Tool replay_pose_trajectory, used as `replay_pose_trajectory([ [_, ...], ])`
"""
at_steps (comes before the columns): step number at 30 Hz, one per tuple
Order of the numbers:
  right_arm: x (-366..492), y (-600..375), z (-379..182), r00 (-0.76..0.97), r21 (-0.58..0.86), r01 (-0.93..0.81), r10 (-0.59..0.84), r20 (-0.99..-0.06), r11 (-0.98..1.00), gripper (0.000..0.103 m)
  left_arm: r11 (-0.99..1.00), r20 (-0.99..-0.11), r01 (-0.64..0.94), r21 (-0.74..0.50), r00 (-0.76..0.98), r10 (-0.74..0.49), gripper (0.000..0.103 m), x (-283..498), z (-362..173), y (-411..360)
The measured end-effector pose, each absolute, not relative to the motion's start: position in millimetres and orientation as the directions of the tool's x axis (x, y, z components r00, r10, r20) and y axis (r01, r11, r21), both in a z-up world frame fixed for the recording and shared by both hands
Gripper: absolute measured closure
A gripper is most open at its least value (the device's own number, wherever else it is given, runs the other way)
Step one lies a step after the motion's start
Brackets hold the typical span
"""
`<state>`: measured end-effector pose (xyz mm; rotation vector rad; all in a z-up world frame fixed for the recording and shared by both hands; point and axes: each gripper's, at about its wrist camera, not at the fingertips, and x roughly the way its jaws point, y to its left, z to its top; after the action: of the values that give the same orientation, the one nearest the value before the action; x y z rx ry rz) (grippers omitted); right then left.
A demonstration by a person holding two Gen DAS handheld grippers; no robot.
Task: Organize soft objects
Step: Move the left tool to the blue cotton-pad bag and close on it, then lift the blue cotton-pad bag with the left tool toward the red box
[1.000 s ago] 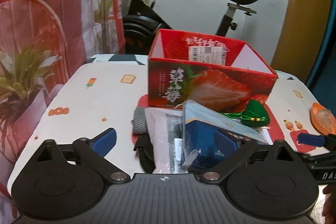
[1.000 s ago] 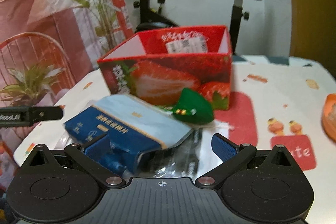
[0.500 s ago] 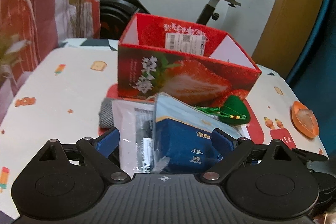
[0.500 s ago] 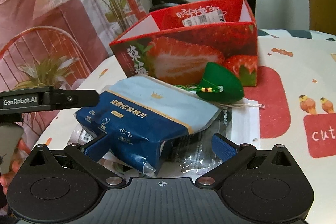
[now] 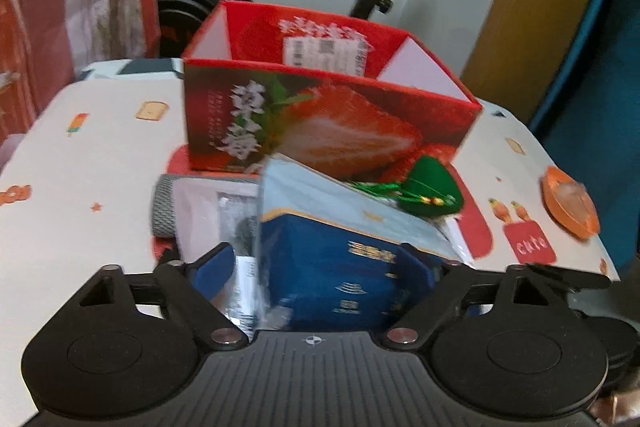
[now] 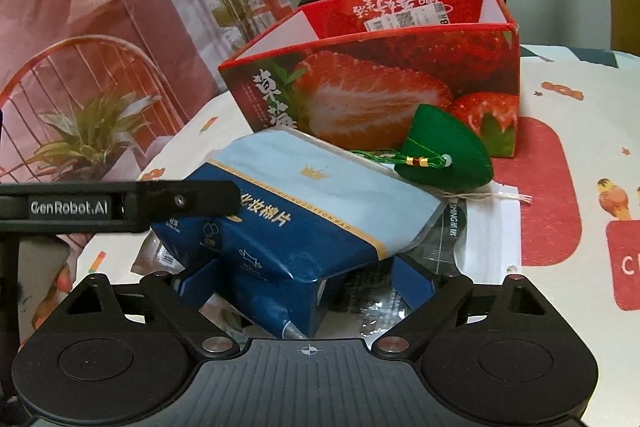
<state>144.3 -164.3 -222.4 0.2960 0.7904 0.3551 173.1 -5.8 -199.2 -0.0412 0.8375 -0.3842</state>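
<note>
- Closing in from both sides of the cotton-pad pack (image 6: 304, 211), left gripper (image 5: 320, 267) and right gripper (image 6: 304, 279) jaws narrowing, not yet clamping.
- Risking green pouch (image 6: 444, 155), resting on pack beside strawberry box (image 6: 380, 67), sliding onto desk (image 6: 560, 99).

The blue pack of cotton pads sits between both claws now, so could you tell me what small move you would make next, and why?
Probably finish closing both claws on the blue pack, then lift it toward the red strawberry box. The pack lies between the fingers of the left claw and the right claw, whose jaws are closing but not yet pressing. The box behind stands open, and the green pouch leans on the pack's far end.
</note>
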Motion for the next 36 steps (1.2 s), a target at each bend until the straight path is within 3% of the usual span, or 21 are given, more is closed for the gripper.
replay_pose_trajectory([
  [4, 146, -163, -223, 0.64, 0.392, -0.208, 0.427, -0.639, 0.896, 0.015, 0.914, -0.713, 0.341, -0.22, 0.584, -0.389, 0.022, 172, -201, -7],
  [11, 145, -155, -220, 0.625, 0.376, -0.269, 0.457, -0.633, 0.887, 0.032, 0.902, -0.696, 0.299, -0.311, 0.574, -0.431, 0.022, 173, -206, 4],
  [18, 143, -152, -218, 0.63, 0.342, -0.286, 0.445, -0.637, 0.895, 0.036, 0.909, -0.7, 0.294, -0.296, 0.581, -0.416, 0.015, 168, -205, 4],
  [22, 143, -152, -217, 0.633, 0.342, -0.284, 0.443, -0.635, 0.896, 0.036, 0.92, -0.707, 0.274, -0.279, 0.59, -0.39, 0.0, 168, -204, 6],
  [27, 144, -154, -216, 0.644, 0.339, -0.28, 0.438, -0.627, 0.898, 0.037, 0.941, -0.738, 0.267, -0.209, 0.588, -0.331, 0.0, 170, -198, -1],
  [36, 144, -157, -214, 0.655, 0.326, -0.279, 0.427, -0.624, 0.903, 0.039, 0.931, -0.773, 0.285, -0.23, 0.528, -0.352, 0.003, 176, -204, 3],
])
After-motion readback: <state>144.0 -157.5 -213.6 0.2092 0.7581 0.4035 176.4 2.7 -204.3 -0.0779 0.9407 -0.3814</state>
